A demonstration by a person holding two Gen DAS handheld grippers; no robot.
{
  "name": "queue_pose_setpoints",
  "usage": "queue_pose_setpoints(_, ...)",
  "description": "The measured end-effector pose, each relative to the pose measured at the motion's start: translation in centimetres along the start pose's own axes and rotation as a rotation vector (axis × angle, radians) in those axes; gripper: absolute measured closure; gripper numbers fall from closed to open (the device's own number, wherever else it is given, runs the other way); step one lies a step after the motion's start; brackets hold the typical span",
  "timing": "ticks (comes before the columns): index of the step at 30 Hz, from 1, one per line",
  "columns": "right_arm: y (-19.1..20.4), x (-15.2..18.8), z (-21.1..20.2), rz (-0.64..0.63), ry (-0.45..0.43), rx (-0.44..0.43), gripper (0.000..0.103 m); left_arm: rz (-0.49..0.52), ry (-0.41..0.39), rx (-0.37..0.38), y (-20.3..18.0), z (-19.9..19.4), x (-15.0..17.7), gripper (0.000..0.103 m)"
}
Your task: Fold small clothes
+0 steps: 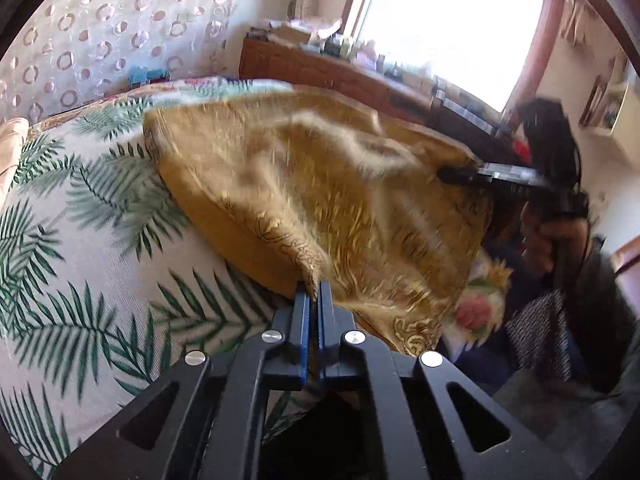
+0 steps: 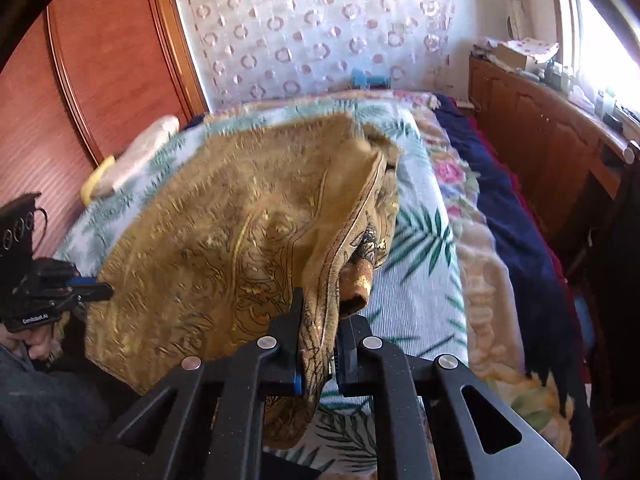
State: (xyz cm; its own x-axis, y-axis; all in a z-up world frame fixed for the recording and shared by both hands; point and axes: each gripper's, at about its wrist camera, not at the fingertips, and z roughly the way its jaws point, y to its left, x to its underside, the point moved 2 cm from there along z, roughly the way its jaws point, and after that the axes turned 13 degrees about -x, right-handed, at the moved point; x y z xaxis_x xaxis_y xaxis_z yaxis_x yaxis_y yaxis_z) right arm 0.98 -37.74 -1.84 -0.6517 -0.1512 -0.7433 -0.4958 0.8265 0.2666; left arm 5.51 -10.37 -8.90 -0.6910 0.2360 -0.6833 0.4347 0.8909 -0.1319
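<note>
Both corners pinched: left claw (image 1: 314, 294) and right claw (image 2: 320, 320) pressed onto the gold cloth (image 1: 320, 184); best kept taut between claws, lowered evenly onto the bedspread (image 1: 100, 240) ahead.

cloth weave: gold cloth (image 1: 320, 200) smeared by motion blur
window (image 1: 448, 20): blown out white
right gripper (image 1: 460, 174): fingertips blurred, partly behind cloth
</note>
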Motion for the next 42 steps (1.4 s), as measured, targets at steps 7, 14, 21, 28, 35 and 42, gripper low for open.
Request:
queue_pose_setpoints(7,0.3,-3.8,-2.5,0.013,-0.132,-0.08,0.093,-0.056,-0.133,0.008,2.5,-2.4,-6.1,0.1)
queue_pose_setpoints(14,-2.2,-11.2,-0.1,0.127,-0.186,-0.134,0.093,-0.143,-0.174,-0.104,7.6,0.5,-13.0,0.1)
queue_pose_setpoints(21,-2.8,-15.7,5.6,0.085,-0.124,-0.014,0.072,-0.188,-0.126,-0.167,11.1,4.6,-14.8,0.099)
queue_pose_setpoints(28,-2.2,-16.6,4.9,0.005,-0.143,0.065,0.047,-0.165,-0.103,-0.169,11.4,5.9,-14.7,0.099)
queue_pose_setpoints(35,-0.2,-13.2,4.4,-0.134,-0.097,0.123,0.046,-0.127,-0.164,-0.152,11.5,3.0,-15.0,0.057)
queue_pose_setpoints(42,0.1,-10.4,5.9,-0.183,-0.008,0.134,0.046,-0.098,-0.126,-0.204,13.1,2.3,-12.1,0.052)
